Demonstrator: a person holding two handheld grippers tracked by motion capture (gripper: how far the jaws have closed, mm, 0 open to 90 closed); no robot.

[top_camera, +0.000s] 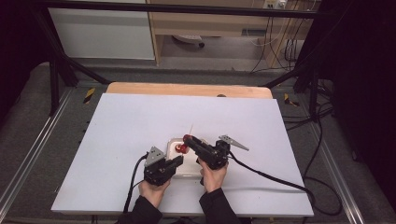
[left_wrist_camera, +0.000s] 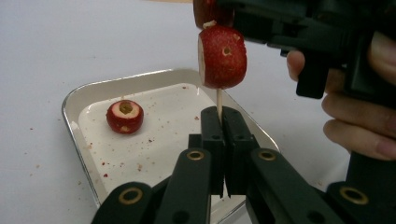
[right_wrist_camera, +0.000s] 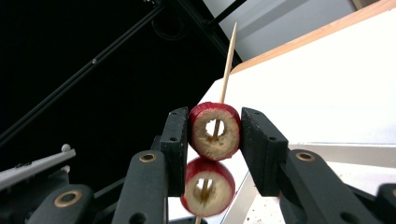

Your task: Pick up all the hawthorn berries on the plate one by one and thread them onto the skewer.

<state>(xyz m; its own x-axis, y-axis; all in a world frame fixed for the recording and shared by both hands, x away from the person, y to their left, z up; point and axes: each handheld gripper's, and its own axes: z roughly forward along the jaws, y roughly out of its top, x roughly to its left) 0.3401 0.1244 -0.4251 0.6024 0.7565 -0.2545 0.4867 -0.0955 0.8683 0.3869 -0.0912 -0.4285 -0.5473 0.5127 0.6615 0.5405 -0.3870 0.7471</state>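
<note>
A thin wooden skewer stands upright over a metal tray, with two red, cored fruit rings threaded on it. My left gripper is shut on the skewer's lower end, below the lower ring. My right gripper is shut on the upper ring, a pad on each side. The lower ring hangs just beneath it. A third red ring lies loose in the tray. In the high view, the left gripper and right gripper meet above the tray.
The tray sits mid-table on a white board, with red crumbs scattered in and around it. A wooden strip runs along the far edge. Cables trail off to the right. Black frame bars stand at the back.
</note>
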